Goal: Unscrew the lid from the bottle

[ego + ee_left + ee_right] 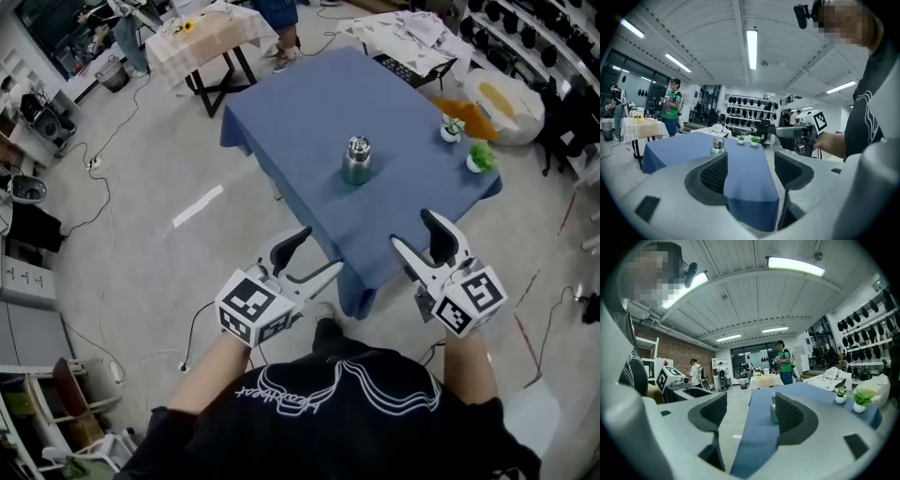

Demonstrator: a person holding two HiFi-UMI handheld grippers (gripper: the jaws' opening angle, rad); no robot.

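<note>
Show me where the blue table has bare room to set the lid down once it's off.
The widest bare cloth on the table is its far and left side, beyond the bottle. The near corner is also free, between the bottle and the front edge. The right edge is tightest, where two potted plants stand.

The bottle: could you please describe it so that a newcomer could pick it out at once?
Find the blue-clothed table in the middle of the room. Near its centre the bottle stands upright and alone. It is short and metallic with a silver lid, unlike the two small potted plants near the right edge.
</note>
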